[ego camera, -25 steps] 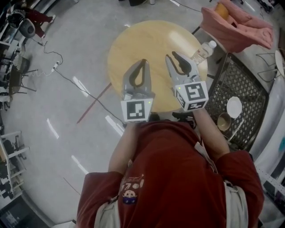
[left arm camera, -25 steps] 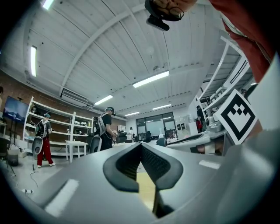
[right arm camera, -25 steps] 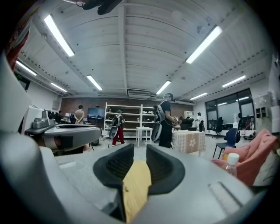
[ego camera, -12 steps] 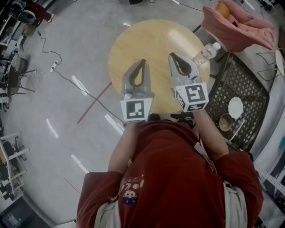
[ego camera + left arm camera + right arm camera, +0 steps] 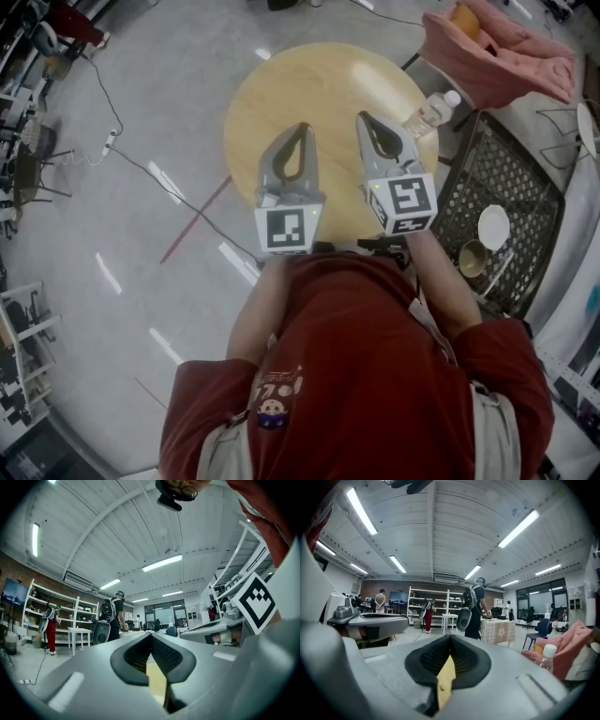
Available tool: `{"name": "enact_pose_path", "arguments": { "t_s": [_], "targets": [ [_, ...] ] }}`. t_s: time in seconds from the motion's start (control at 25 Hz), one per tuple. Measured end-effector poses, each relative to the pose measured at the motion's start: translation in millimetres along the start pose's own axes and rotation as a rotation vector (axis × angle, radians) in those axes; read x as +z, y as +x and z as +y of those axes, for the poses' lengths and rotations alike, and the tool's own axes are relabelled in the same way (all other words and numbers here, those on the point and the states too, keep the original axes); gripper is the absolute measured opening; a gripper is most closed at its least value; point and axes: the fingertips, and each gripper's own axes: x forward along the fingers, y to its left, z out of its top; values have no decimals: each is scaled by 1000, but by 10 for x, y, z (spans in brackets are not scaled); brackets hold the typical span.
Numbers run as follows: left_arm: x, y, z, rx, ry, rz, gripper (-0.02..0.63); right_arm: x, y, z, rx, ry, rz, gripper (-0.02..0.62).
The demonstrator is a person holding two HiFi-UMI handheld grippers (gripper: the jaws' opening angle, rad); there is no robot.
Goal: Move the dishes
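Note:
Both grippers hang side by side over the round wooden table, pointing away from the person. My left gripper is shut, its tips meeting on nothing. The right gripper has just been closing and is now shut, also with nothing between its tips. The dishes stand off to the right on a black mesh table: a white bowl and beside it a brown cup. Neither gripper is near them.
A clear plastic bottle stands at the round table's right edge, close to the right gripper. A pink cloth lies heaped behind the mesh table. Cables trail over the grey floor at left. People stand far off across the room.
The right gripper's jaws, apart a second ago, have come together with nothing in them. Both grippers stay over the same part of the table.

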Motion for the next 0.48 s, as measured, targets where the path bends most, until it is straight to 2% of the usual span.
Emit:
{"name": "enact_pose_path", "arguments": {
  "t_s": [0.48],
  "targets": [
    [28, 50, -6, -3, -4, 0, 6, 20, 25, -64, -11, 3, 8, 2]
  ]
}}
